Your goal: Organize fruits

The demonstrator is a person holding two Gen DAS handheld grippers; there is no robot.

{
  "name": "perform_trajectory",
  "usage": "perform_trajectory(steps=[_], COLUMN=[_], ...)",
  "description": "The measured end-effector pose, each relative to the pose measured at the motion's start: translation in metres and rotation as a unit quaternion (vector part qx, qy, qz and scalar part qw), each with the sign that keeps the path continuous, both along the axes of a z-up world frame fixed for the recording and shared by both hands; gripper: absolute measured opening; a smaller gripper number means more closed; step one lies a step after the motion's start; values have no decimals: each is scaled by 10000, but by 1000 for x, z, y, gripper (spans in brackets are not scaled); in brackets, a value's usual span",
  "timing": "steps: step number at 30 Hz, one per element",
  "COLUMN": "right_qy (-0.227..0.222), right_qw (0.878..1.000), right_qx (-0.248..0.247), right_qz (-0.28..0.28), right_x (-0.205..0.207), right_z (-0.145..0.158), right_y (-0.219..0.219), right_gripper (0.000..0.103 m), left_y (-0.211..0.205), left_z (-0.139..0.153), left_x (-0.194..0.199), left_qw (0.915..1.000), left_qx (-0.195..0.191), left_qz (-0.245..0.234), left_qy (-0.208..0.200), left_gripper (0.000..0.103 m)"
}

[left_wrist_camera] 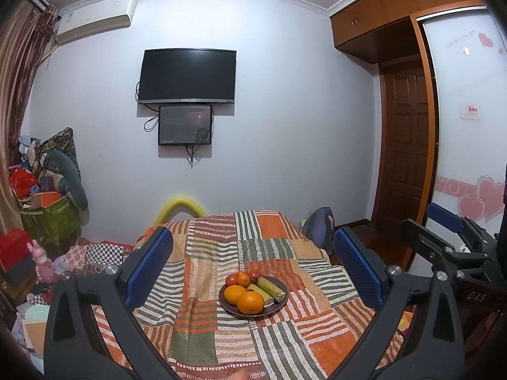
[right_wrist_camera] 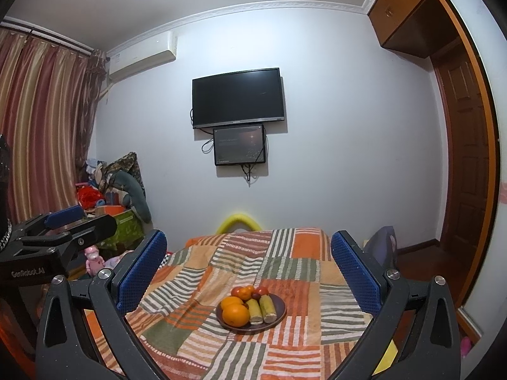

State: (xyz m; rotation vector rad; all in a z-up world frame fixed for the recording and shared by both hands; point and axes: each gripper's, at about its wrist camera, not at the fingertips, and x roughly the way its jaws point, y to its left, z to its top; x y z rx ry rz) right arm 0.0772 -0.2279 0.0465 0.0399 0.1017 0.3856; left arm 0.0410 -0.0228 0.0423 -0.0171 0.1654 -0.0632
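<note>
A dark round plate [left_wrist_camera: 282, 291] [right_wrist_camera: 280, 310] rests on the patchwork cloth and carries the fruit. On it lie two large oranges [left_wrist_camera: 250, 302] [right_wrist_camera: 235, 314], two green sugarcane pieces [left_wrist_camera: 269, 286] [right_wrist_camera: 267, 307], and small tomatoes with a mandarin [left_wrist_camera: 243, 279] [right_wrist_camera: 244, 292] at the back. My left gripper [left_wrist_camera: 253, 266] hangs open above and short of the plate, nothing between its blue pads [left_wrist_camera: 149, 266]. My right gripper [right_wrist_camera: 250, 269] is likewise open and empty, held back from the plate. Each gripper shows at the edge of the other's view.
The striped orange, green and white cloth [left_wrist_camera: 221, 342] [right_wrist_camera: 196, 342] covers the table. Toys, boxes and bags [left_wrist_camera: 47, 209] pile up at the left. A backpack [left_wrist_camera: 320, 224] sits beyond the table's right corner. A television [left_wrist_camera: 188, 76] hangs on the far wall.
</note>
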Motion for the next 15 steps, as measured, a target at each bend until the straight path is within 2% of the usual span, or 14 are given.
perform_trajectory(steps=[15], right_qy=[59], right_qw=[10000], right_qx=[-10], right_qz=[-24], right_x=[4], right_z=[-2], right_y=[-1], right_gripper=[103], left_y=[1], left_z=[-4], left_x=[2], left_qw=[10000], left_qx=[6], left_qz=[-38], left_qy=[58], left_gripper=[103])
